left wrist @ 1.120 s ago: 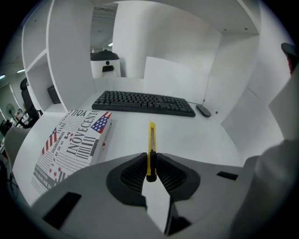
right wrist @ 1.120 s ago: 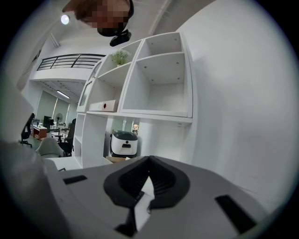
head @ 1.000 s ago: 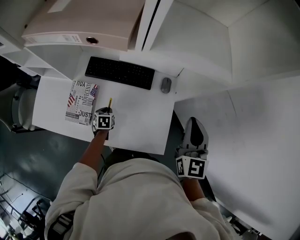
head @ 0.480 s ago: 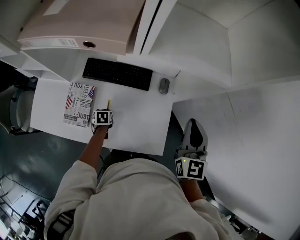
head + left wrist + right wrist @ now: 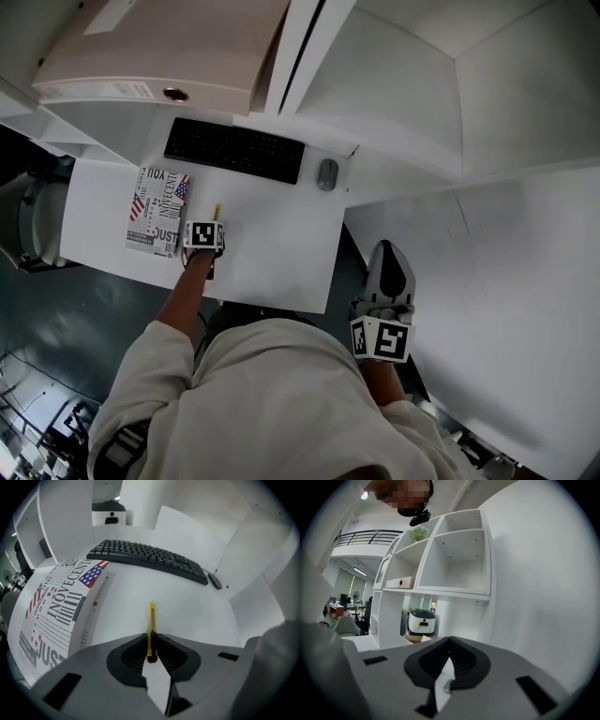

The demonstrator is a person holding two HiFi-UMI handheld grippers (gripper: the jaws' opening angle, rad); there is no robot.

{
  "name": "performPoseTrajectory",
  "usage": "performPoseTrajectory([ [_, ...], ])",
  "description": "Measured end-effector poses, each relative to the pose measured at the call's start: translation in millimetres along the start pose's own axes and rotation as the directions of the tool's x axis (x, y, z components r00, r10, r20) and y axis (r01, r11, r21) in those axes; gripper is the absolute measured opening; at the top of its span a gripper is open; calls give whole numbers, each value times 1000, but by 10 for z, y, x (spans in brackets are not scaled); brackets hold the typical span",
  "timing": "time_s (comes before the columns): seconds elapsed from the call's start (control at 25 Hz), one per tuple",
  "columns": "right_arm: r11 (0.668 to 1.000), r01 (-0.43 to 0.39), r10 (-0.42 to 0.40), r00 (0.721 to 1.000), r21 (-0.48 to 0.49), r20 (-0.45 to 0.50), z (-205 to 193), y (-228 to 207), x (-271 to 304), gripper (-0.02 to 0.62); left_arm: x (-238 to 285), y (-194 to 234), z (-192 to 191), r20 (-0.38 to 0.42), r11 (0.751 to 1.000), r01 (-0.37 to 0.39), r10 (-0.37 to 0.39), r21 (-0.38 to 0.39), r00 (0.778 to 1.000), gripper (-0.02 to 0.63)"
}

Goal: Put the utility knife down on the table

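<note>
Bright, even light; fisheye-warped, dark-cornered gripper views.

The person wears a loose cream shirt (image 5: 272, 394). The left tongs (image 5: 151, 645) and right tongs (image 5: 449, 660) share a pale grey moulded body with black ribbed pads (image 5: 132, 656). Each carries a white cube (image 5: 382, 337) printed with black square markers.

The utility knife (image 5: 152, 620) looks like smooth yellow plastic. The left gripper (image 5: 151, 645) is matt grey plastic with ribbed black pads (image 5: 132, 656). The table (image 5: 187, 611) is smooth matt white, the keyboard (image 5: 150, 557) matt black plastic, and the book (image 5: 54, 606) has a printed paper cover.
</note>
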State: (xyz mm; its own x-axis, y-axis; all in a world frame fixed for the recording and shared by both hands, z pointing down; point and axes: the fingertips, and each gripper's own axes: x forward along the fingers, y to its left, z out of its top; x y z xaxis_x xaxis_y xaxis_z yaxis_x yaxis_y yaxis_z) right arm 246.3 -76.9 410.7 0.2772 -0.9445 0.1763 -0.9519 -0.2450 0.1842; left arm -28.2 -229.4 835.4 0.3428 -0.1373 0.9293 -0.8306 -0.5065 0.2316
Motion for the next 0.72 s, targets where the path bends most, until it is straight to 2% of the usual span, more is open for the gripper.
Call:
performPoseTrajectory([
  [0.36,1000,-10,10,1000,2,5,7,3,37,3,2,-14,4,-14,1000,-3,3,18,1000,71],
  [0.72,1000,-19,19,1000,3,6,3,-5,38,3,-35,-58,50,12,998,-15,14,57,1000,126],
])
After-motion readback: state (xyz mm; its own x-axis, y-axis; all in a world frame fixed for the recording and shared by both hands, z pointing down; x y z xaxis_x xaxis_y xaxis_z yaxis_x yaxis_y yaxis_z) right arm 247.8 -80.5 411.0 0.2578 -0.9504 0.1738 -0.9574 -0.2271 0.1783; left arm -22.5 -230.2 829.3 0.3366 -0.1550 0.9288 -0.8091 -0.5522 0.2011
